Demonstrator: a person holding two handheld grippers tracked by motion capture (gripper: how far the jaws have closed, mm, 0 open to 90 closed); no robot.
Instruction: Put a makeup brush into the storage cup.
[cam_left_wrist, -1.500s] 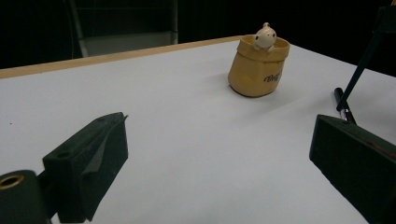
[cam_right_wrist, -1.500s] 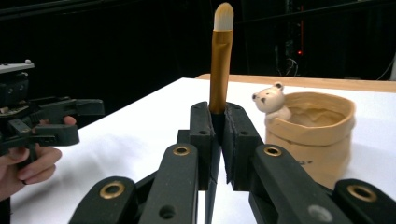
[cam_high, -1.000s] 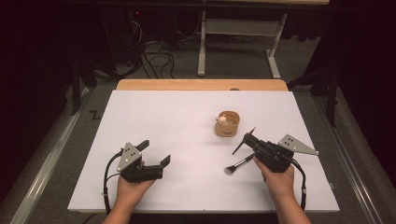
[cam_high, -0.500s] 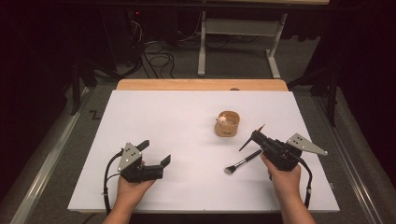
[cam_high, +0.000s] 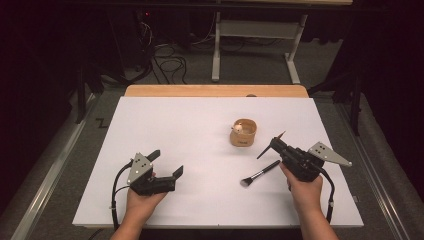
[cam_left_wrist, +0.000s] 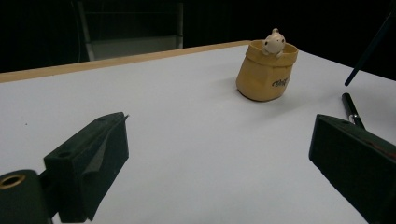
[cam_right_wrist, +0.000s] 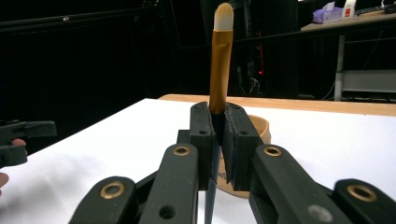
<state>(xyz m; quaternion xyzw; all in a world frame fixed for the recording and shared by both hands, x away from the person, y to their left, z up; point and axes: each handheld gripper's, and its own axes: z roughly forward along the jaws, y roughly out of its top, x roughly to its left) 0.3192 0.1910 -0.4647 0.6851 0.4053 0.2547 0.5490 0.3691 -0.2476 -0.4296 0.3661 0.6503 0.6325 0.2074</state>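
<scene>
A tan pouch-shaped holder (cam_high: 243, 133) with a small pale figure peeking from its top (cam_left_wrist: 266, 74) stands right of the table's middle. My right gripper (cam_high: 277, 145) is shut on a thin brush (cam_right_wrist: 220, 60) with a gold ferrule and a pale tip, held tilted just right of the holder. The jaws pinch its dark handle (cam_right_wrist: 218, 140). A second black brush (cam_high: 260, 173) lies flat on the white table (cam_high: 190, 125) in front of the holder, its handle end (cam_left_wrist: 351, 108) near the right hand. My left gripper (cam_high: 167, 163) stands open at the front left, with nothing between its jaws (cam_left_wrist: 219, 154).
A wooden strip (cam_high: 215, 91) runs along the table's far edge. Beyond it stand a metal table frame (cam_high: 260, 35) and cables on the dark floor. The left gripper's cable (cam_high: 116, 192) loops near the front edge.
The right hand has shifted a little to the right with the brush still in its jaws. The left hand and the brush on the table have stayed put.
</scene>
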